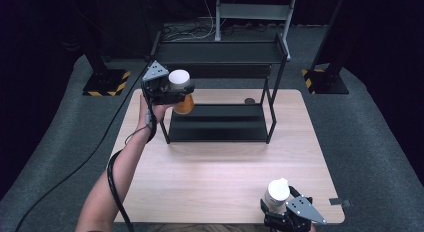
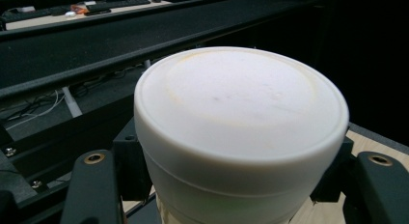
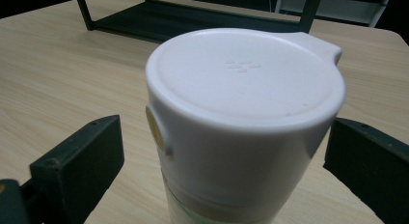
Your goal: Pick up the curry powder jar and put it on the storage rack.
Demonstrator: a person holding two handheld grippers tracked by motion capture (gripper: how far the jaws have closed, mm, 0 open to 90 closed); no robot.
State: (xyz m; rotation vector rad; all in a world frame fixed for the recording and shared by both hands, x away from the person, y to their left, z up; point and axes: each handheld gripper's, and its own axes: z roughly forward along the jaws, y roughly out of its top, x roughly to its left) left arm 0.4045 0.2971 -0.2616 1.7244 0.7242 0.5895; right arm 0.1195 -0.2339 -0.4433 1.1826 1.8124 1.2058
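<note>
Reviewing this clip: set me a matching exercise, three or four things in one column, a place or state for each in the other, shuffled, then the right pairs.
Things:
1. orange jar
2. white bottle
3. black rack
4. left gripper

Places or states:
A. stands on the table's far half
B. at the table's near edge, in the right gripper
C. shut on a jar
D. held up beside the rack's left end, white lid on

Pairs: 1-D, 2-B, 3-A, 4-C

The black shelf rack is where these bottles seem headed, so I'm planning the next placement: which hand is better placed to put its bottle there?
Left, probably. The left gripper holds the orange bottle beside the black shelf rack; the right gripper sits at the table's near edge.
</note>
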